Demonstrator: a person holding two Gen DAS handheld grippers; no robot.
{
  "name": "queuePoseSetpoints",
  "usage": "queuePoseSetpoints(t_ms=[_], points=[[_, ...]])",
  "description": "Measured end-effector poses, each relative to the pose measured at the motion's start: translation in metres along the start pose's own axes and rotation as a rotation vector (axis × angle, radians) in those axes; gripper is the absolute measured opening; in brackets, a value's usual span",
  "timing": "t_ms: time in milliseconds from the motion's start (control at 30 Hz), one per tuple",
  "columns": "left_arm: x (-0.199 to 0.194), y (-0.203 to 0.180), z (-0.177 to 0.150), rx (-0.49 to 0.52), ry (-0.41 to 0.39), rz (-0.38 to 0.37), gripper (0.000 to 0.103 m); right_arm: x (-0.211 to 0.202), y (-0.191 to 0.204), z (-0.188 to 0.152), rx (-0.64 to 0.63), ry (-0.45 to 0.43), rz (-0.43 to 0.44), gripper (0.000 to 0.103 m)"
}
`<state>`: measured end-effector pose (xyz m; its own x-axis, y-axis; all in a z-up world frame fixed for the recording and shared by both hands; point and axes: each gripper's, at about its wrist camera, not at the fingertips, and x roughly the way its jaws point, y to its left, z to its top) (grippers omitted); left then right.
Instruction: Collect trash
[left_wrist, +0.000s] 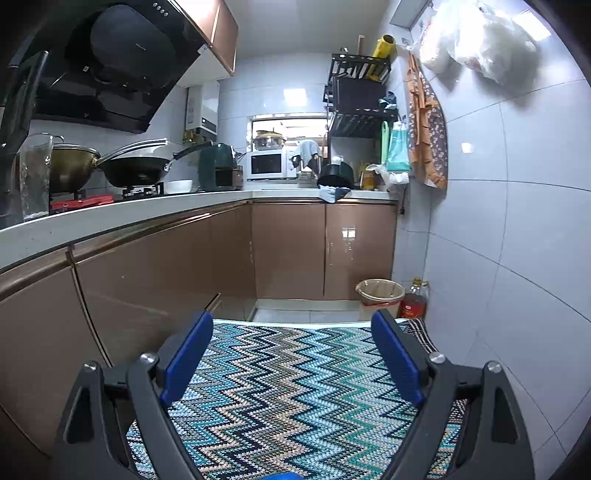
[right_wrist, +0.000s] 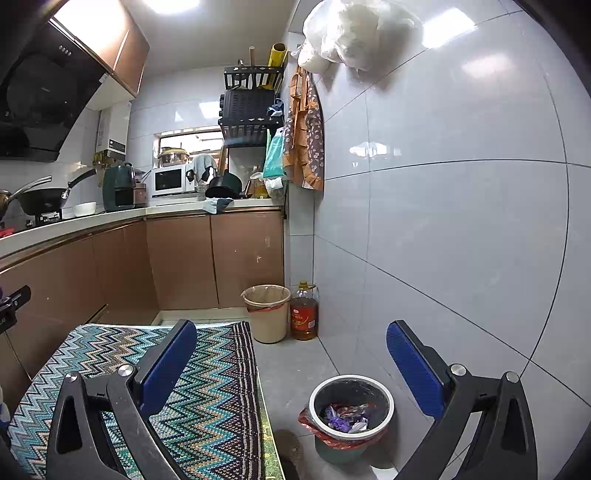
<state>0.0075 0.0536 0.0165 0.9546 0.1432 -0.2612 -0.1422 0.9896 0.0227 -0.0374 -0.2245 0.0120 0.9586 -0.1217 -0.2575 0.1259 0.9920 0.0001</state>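
Glossy pale wall tiles (right_wrist: 443, 221) are filling the right side of both views, smooth and throwing back the ceiling lights, while shiny brown cabinet fronts (left_wrist: 288, 247) are running under a white stone-like surface (left_wrist: 110, 214). A woven zigzag cloth (left_wrist: 288, 398) in teal, beige and navy, knitted in texture, is covering a flat top below both tongs. The left tongs (left_wrist: 291, 354) are hanging released above that cloth, with ribbed blue pads on black arms and nothing between them. The right tongs (right_wrist: 291, 362) are likewise standing wide apart and empty. The task's trash is sitting in a small round bin (right_wrist: 351, 384) on the grey floor, white-rimmed and lined with a red bag, holding crumpled purple and red wrappers (right_wrist: 345, 415). Farther off, a beige plastic bucket (right_wrist: 267, 314) with a thin liner is standing just beside an amber oil bottle (right_wrist: 304, 314) whose red label is too small to read.
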Motion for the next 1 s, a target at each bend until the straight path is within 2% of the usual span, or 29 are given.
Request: queuePoseSetpoints(t_ms=[500, 1000], points=[[-0.007, -0.015, 0.001, 0.033, -0.009, -0.050, 0.087, -0.001, -0.002, 0.000, 0.004, -0.002, -0.002, 0.103], [-0.010, -0.021, -0.001, 0.050, -0.009, -0.060, 0.087, -0.001, -0.002, 0.001, 0.000, -0.001, 0.000, 0.103]])
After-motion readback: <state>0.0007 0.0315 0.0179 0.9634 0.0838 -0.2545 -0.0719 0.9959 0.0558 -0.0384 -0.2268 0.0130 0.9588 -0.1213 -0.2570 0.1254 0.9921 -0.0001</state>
